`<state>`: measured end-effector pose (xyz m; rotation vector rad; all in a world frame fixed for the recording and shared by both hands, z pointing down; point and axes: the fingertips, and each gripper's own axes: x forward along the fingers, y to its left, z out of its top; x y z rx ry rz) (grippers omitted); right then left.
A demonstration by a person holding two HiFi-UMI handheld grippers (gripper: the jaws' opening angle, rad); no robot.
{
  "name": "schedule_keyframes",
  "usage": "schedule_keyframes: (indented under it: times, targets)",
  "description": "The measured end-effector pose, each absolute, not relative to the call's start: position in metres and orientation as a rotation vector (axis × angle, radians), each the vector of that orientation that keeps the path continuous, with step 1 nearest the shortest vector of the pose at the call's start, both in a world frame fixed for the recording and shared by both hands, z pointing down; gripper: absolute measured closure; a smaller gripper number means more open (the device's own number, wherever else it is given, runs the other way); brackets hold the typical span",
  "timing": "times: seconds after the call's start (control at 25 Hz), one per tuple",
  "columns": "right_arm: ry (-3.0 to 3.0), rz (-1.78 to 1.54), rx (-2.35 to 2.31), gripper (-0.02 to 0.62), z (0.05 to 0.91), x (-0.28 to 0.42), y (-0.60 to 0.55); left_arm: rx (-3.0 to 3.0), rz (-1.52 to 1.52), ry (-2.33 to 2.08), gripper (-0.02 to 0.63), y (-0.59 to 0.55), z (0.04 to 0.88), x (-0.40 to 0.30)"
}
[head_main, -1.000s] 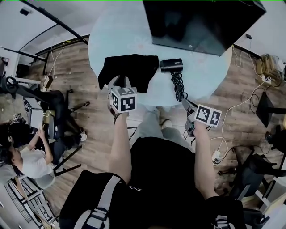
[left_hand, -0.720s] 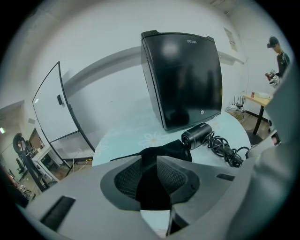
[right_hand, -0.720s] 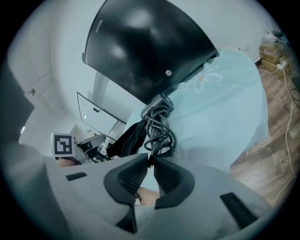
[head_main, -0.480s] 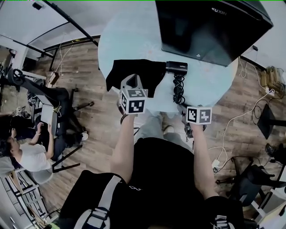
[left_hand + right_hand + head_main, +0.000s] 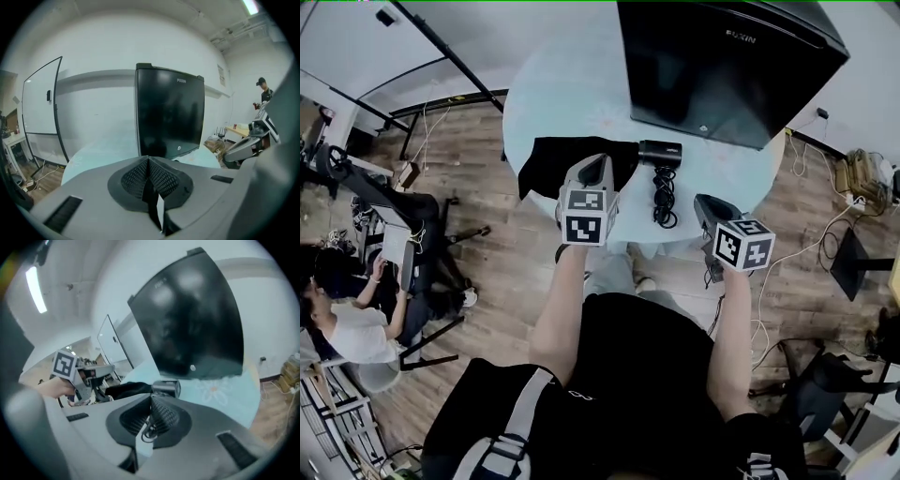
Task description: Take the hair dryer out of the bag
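A big black monitor (image 5: 727, 66) stands before me at the far right edge of the round pale tabletop (image 5: 562, 84). Well off its left edge a person (image 5: 352, 333) sits over the wooden floor (image 5: 511, 262), and a whiteboard (image 5: 40, 110) stands beyond.

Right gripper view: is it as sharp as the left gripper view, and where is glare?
Right gripper view: blurred, tilted, bright ceiling light strip glaring upper left; left gripper view: sharp, fisheye frame, large black glossy screen faintly mirroring.
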<state>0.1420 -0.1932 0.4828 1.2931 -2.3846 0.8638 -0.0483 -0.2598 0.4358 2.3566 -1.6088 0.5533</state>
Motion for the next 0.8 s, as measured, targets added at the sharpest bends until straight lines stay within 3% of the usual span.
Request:
schedule_keyframes:
  times: [0.44, 0.8]
  targets:
    - [-2.795, 0.287, 1.419, 0.591, 0.301, 0.109, -0.256, 2.619, 0.209, -1.609, 0.604, -0.266, 0.3, 0.006]
    - [-2.833, 0.136, 1.517, 0.592, 0.23, 0.121, -0.256, 2.715, 0.017, -1.643, 0.604, -0.259, 0.224, 0.017]
